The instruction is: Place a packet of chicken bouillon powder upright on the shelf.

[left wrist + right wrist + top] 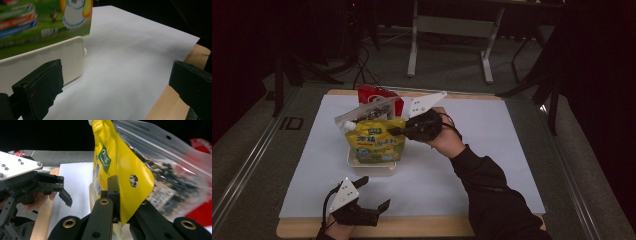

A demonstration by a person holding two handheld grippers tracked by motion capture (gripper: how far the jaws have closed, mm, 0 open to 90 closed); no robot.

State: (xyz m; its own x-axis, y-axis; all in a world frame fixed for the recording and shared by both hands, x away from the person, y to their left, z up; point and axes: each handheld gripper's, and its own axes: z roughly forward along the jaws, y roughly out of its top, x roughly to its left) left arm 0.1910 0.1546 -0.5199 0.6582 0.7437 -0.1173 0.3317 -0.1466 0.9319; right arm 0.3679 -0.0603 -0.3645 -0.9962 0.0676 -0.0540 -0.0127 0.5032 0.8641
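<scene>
Yellow pouch [377,142] stands upright in a white tub [372,167] at the middle of the white sheet [492,145], with a clear bag [367,112] and a red packet [379,95] just behind it on the far side. The right gripper [399,131] is clamped on the pouch's right edge. The left gripper [374,192] rests near the table's near edge, jaws apart and empty. To settle the pouch well, I would lower it straight, keep it upright, and let go only once the tub bears it.
</scene>
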